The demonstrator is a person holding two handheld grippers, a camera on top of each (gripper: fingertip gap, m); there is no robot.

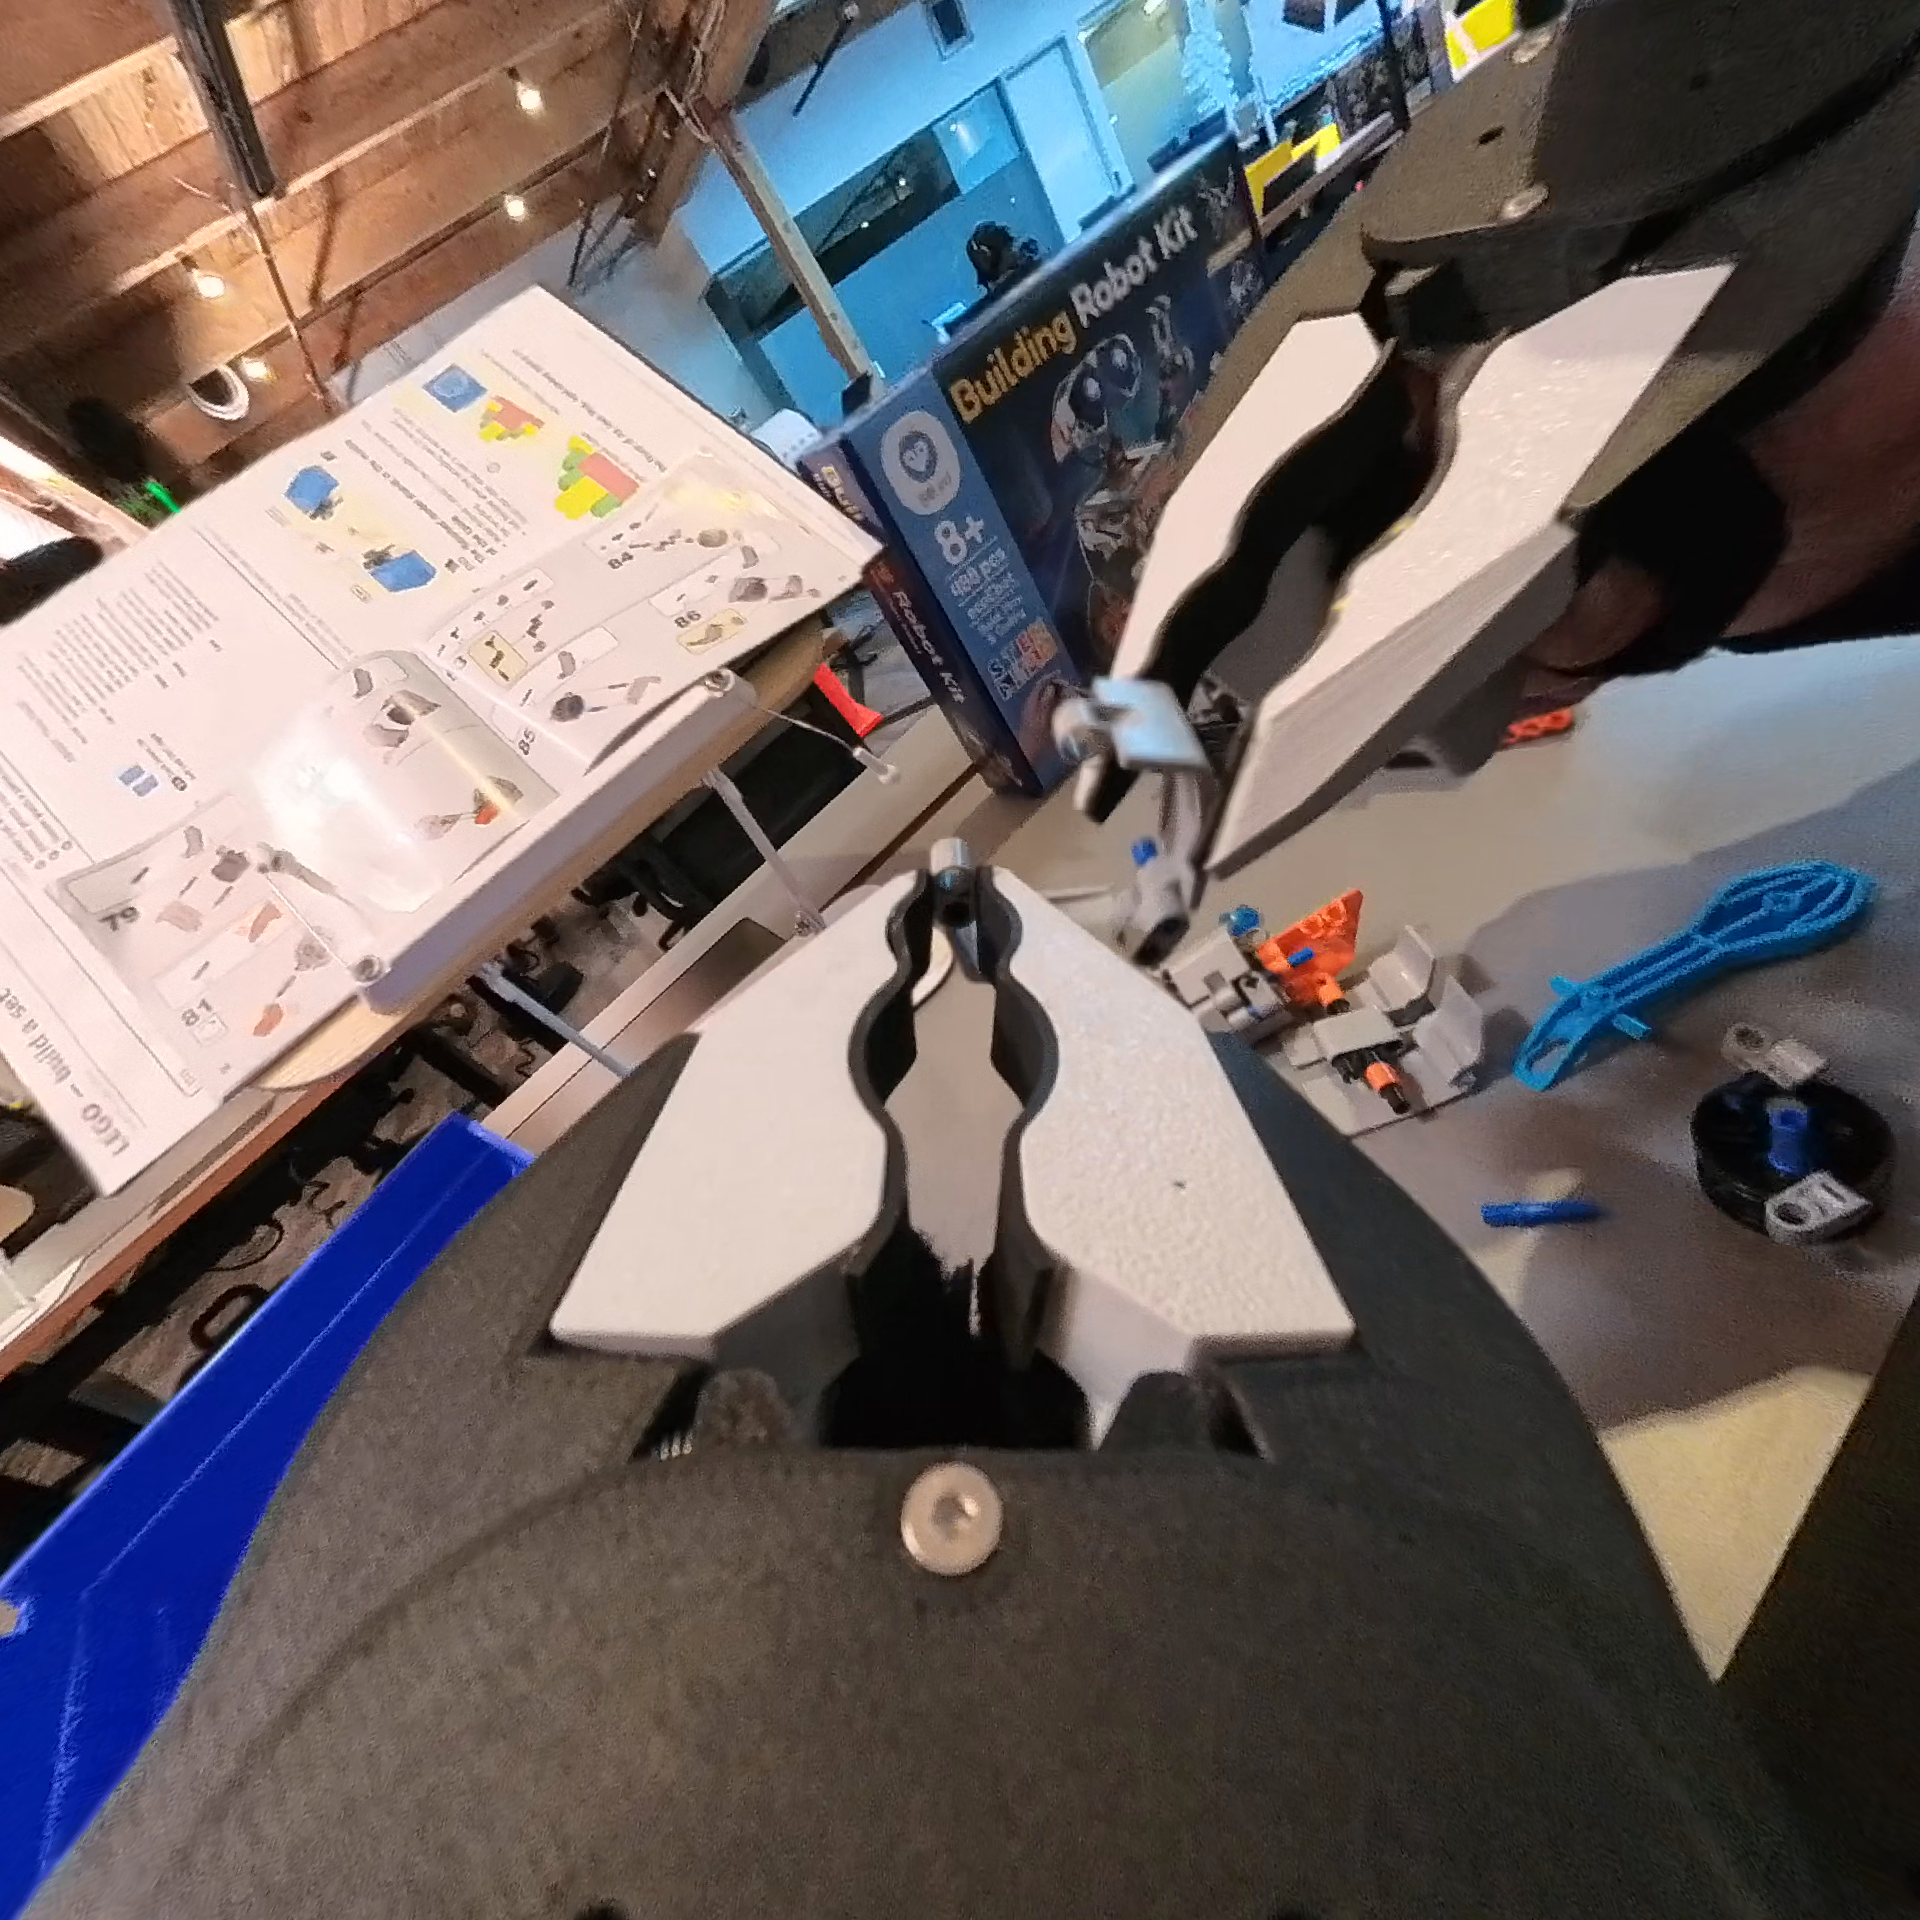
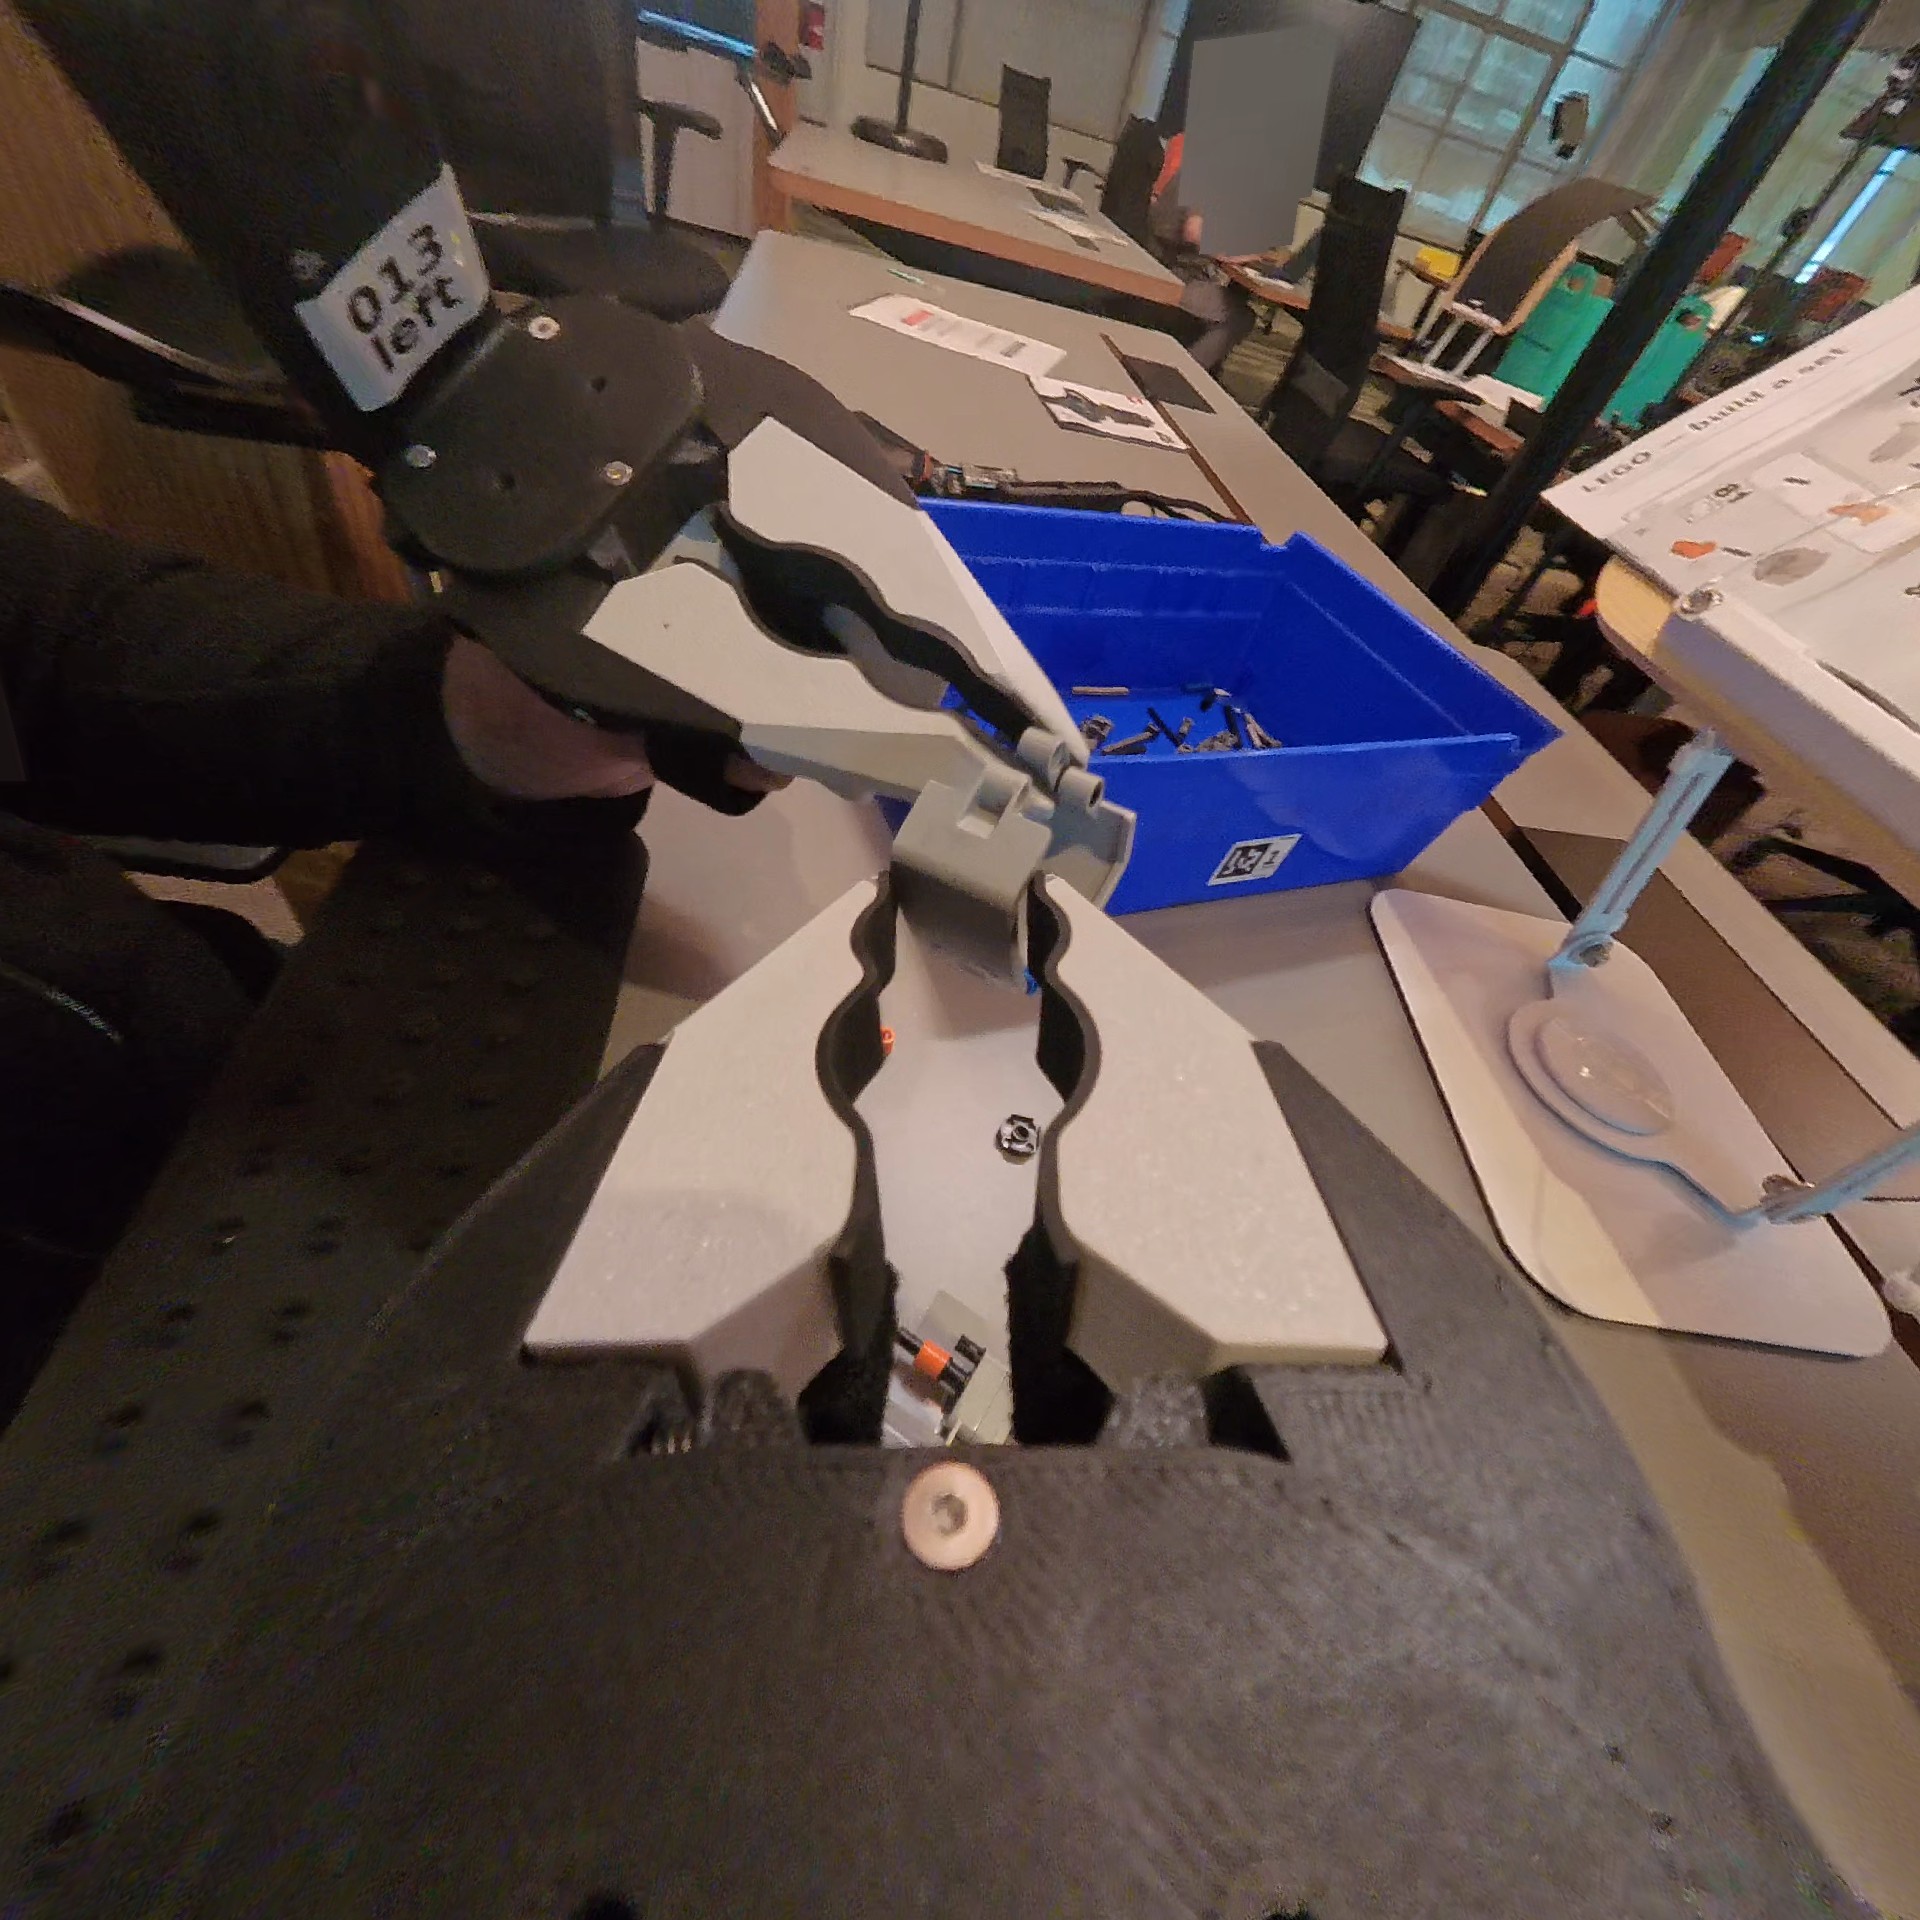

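While the left gripper (image 2: 1060, 764) jaws pinch a small grey pin (image 1: 951, 868), the right gripper (image 2: 961, 904) jaws clamp a grey bracket (image 2: 971, 862).

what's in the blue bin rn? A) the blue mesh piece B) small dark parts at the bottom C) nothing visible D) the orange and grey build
B: the right wrist view shows the blue bin with only a scatter of small dark parts on its floor, behind the left hand-held gripper.

Wood-plank wall (image 1: 343, 156) with small lights, grey tables (image 2: 935, 208), office chairs, gridded windows (image 2: 1507, 94) — daylit workshop
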